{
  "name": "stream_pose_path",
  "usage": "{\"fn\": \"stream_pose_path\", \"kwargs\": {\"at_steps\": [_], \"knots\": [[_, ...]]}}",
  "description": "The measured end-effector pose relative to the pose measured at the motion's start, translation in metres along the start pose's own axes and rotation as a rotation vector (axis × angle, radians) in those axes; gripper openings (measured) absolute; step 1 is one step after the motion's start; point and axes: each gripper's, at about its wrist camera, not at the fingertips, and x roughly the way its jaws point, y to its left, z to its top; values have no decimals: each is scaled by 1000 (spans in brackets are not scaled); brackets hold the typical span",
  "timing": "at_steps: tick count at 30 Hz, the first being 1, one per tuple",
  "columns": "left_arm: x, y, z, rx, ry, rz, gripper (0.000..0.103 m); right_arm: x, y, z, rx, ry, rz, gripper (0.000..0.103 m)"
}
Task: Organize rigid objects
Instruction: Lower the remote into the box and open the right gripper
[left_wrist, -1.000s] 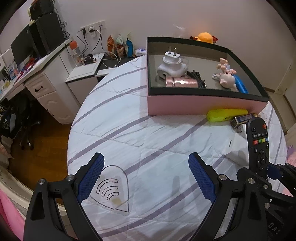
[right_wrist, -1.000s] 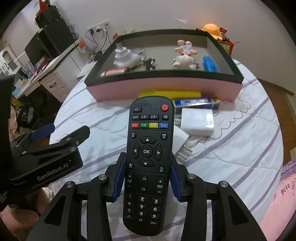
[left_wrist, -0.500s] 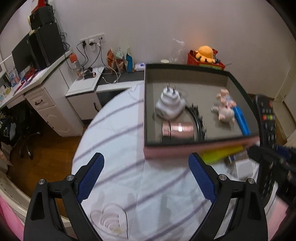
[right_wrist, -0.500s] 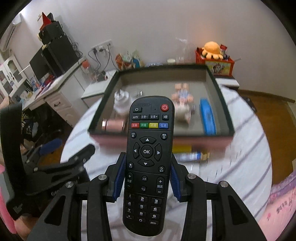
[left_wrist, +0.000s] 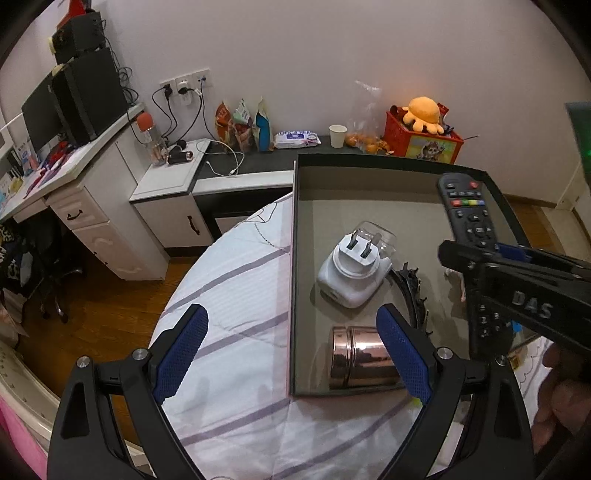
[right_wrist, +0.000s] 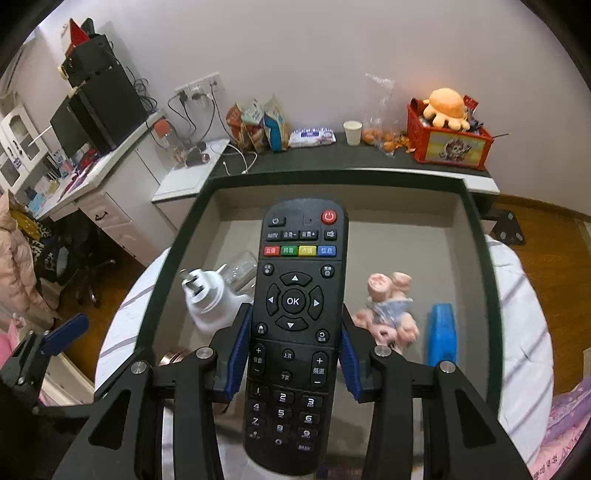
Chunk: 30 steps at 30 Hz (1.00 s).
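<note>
Above dark-rimmed shallow tray (right_wrist: 491, 295), our right hand-held gripper (right_wrist: 293, 363) clamps black plastic remote (right_wrist: 295, 314), not yet placed; left hand-held gripper (left_wrist: 291, 356) wide open, empty.

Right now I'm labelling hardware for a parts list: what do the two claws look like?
Both are matte black plastic frames with silver screw heads. The left claw has two splayed fingers lined with textured blue pads. The right claw has matching blue pads, and its side shows raised grey lettering, "DAS".
</note>
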Motion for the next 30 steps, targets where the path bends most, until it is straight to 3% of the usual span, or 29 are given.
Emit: {"fn": "stream_pose_path", "kwargs": {"at_steps": [12,23,25,29,30], "knots": [[13,2,3,-12,14,-7,94,36,-8,32,-17,37,-38,44],[17,3,3,-11,19,-8,94,80,-21,52,-9,124,-58,39],[17,2,3,-12,22,-12,94,78,-21,52,-13,115,-65,42],[16,0,4,-10,20,-12,94,72,-21,49,-19,95,-68,81],[15,-1,4,-8,18,-11,94,70,-22,49,-21,82,-74,82]]}}
